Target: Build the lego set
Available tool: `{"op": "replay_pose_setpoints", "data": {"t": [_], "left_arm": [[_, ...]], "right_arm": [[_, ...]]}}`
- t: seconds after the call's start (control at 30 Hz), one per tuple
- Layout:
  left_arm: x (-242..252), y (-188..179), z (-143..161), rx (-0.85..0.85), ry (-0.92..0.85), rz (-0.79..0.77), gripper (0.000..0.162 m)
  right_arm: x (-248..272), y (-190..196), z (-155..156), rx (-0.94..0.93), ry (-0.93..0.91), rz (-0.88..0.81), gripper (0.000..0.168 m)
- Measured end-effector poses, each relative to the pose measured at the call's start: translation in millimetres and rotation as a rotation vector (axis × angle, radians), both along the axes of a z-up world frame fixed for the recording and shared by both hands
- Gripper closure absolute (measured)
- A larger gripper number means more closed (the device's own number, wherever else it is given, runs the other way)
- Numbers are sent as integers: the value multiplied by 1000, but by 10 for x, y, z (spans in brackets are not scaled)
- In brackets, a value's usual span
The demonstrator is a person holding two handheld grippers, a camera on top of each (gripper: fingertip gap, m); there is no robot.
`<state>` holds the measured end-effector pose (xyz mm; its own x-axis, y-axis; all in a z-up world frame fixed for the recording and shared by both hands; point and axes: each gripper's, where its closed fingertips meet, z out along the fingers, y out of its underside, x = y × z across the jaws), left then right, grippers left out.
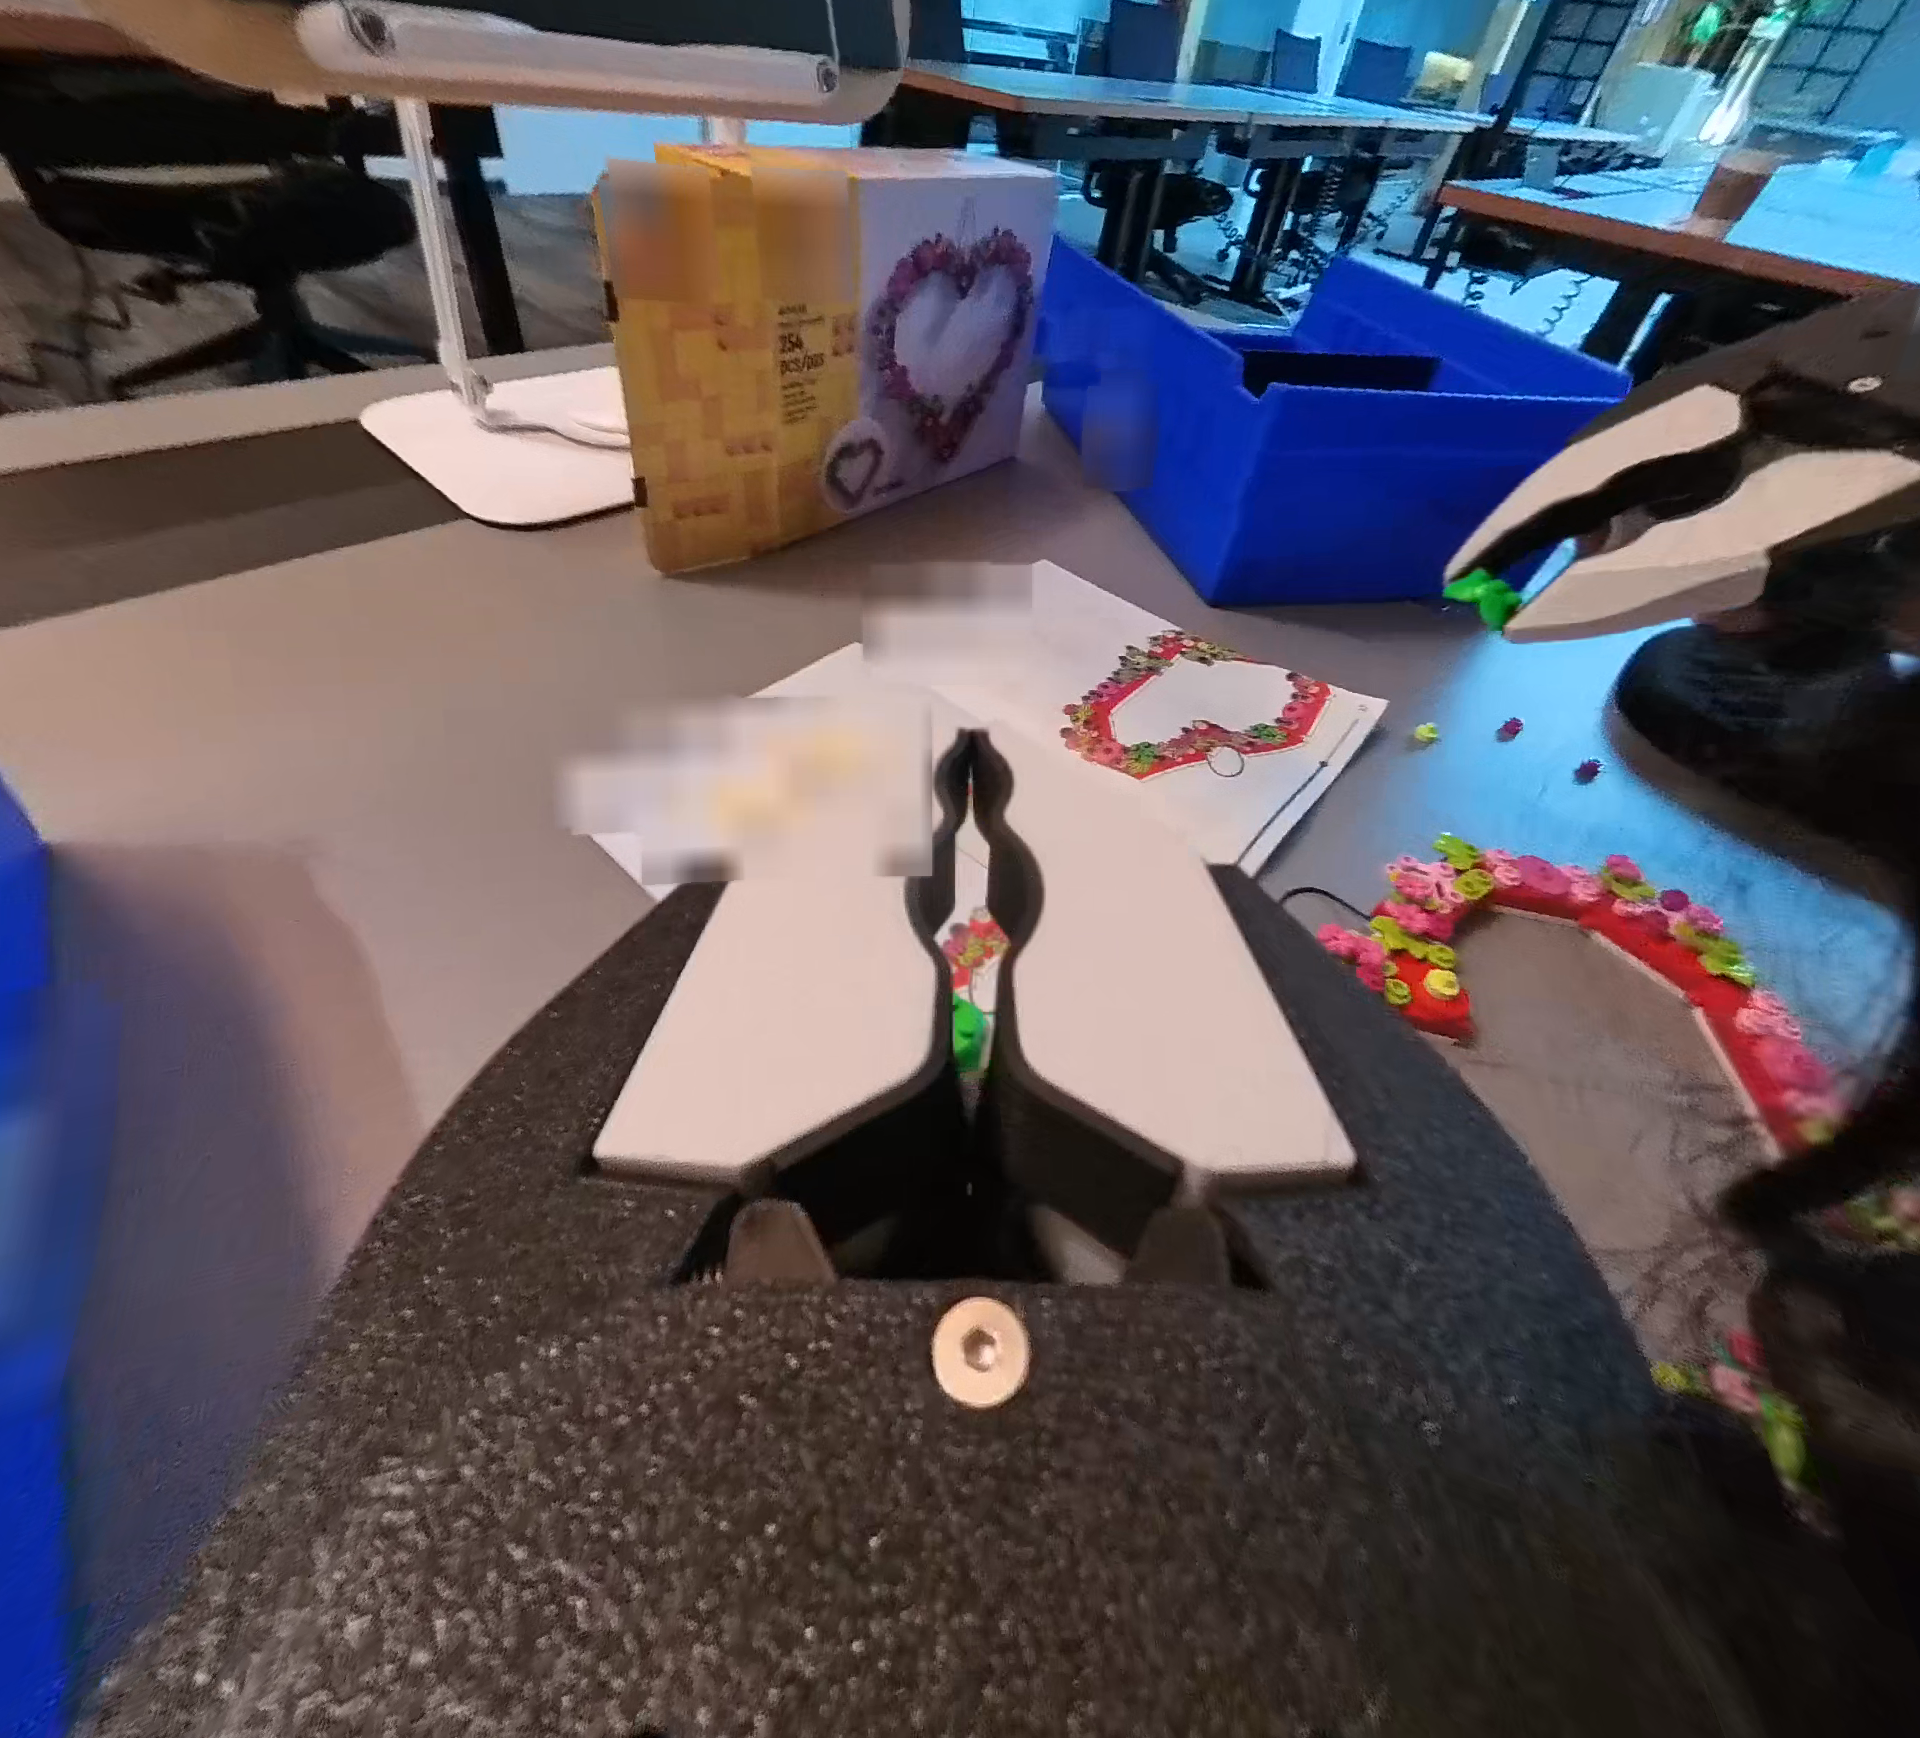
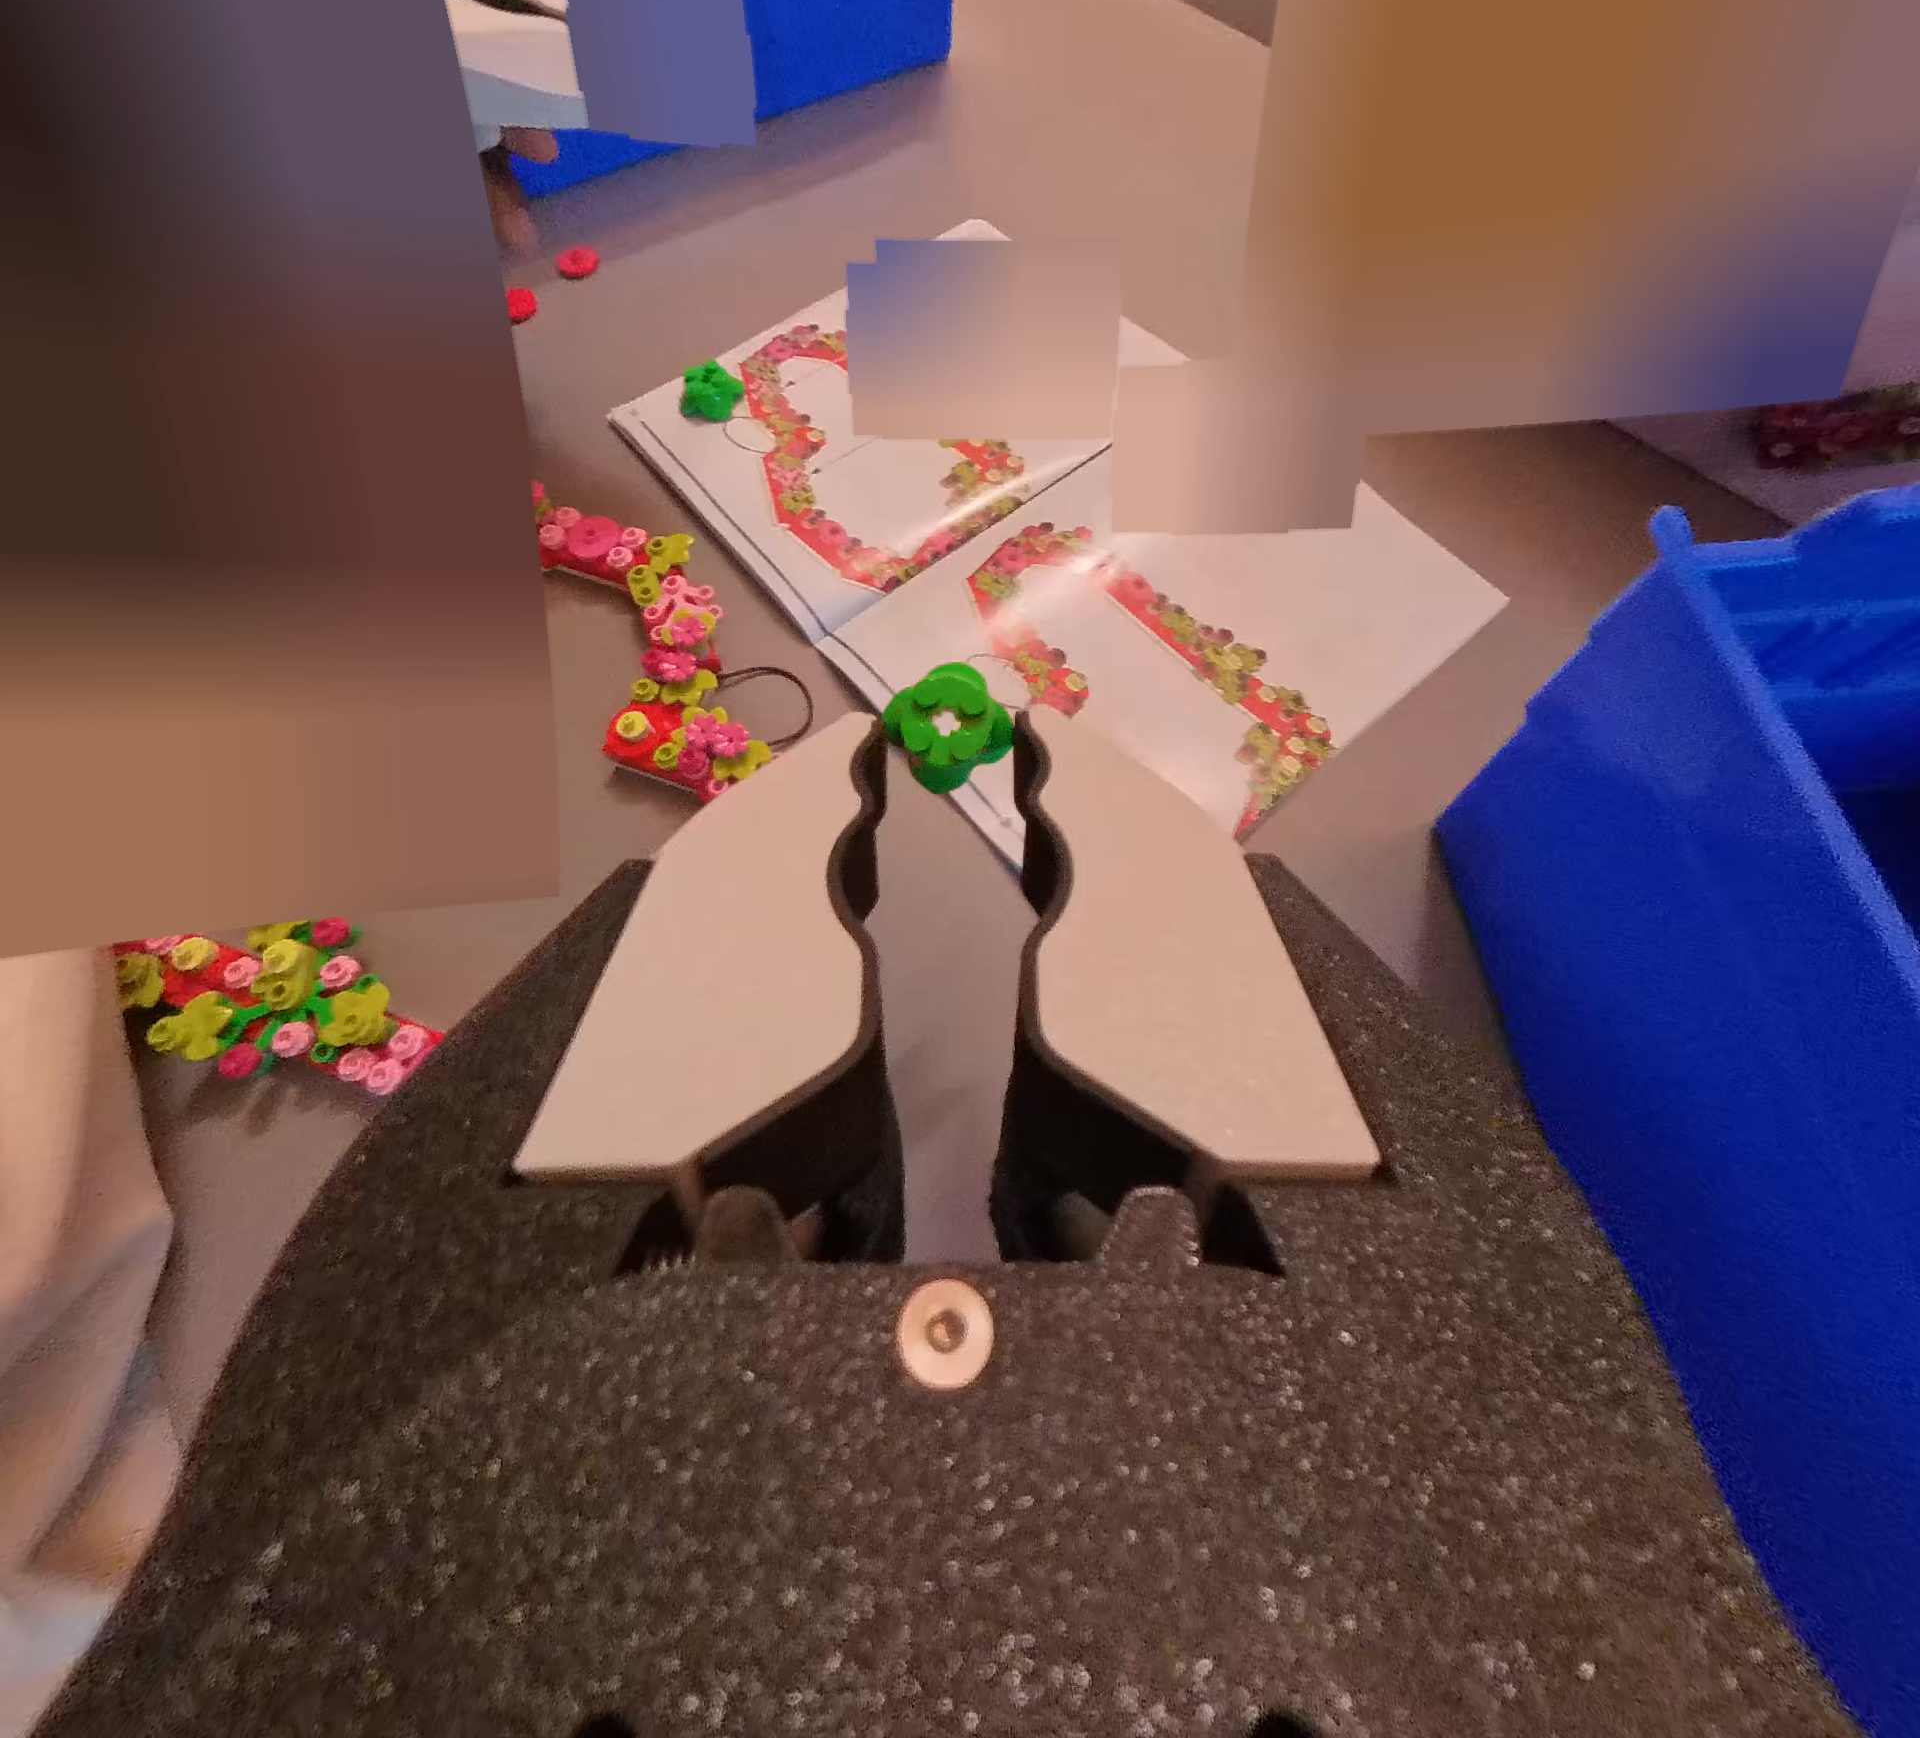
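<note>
My right gripper (image 2: 950, 738) is shut on a green flower-shaped piece (image 2: 948, 732) and holds it above the open instruction booklet (image 2: 1143, 649). The left wrist view shows the same: that gripper (image 1: 1496, 599) is in the air at the right with the green piece (image 1: 1481, 595) between its tips. My left gripper (image 1: 971, 753) is shut, tips together, above the booklet (image 1: 1247, 753). The red heart frame with pink and lime flowers (image 1: 1621, 940) lies on the grey table at the right, and shows left of the booklet in the right wrist view (image 2: 665, 639). A second green flower piece (image 2: 710, 392) lies on the booklet.
The set's box (image 1: 821, 358) stands at the back with a blue bin (image 1: 1330, 462) beside it. Another blue bin (image 2: 1714, 857) is close on my right. Small loose pieces (image 1: 1425, 732) and red round pieces (image 2: 575, 262) lie on the table. A white lamp base (image 1: 499, 452) is behind. My hands' fingertips stand some 20 cm from each other.
</note>
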<state>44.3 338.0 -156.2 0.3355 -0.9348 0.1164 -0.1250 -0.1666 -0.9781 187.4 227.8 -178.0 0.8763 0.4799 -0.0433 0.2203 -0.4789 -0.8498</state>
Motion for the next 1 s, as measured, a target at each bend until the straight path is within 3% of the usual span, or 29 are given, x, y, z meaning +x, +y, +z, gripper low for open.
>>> {"op": "replay_pose_setpoints", "data": {"t": [0.13,0.2,0.37,0.43,0.47,0.5,0.63,0.77,0.8,0.83,1.0], "left_arm": [[5,34,-14,-10,-5,14,147],[8,10,-11,15,4,0,162],[22,-23,-37,-9,10,-25,161],[32,-1,-40,-3,7,-8,149],[37,3,-41,6,9,-3,151],[41,-14,-37,17,12,-13,162],[62,-21,-42,10,17,-20,162],[62,3,-59,19,25,6,143],[61,9,-61,28,31,9,147],[62,-14,-62,37,41,-4,162],[92,-54,-55,51,45,-29,162]], "right_arm": [[-33,21,-43,1,-29,12,145],[-90,14,-74,-21,-14,34,145],[-141,11,-101,-32,-35,52,145],[-129,-3,-112,-33,-47,49,145],[-121,-13,-112,-37,-45,46,145],[-117,-26,-112,-42,-38,45,145],[-138,-83,-99,-44,-6,51,145],[-268,-178,-198,-86,-11,102,145],[-288,-197,-229,-95,-21,109,145],[-305,-217,-254,-103,-26,116,145],[-259,-327,-344,-153,-62,117,145]]}}
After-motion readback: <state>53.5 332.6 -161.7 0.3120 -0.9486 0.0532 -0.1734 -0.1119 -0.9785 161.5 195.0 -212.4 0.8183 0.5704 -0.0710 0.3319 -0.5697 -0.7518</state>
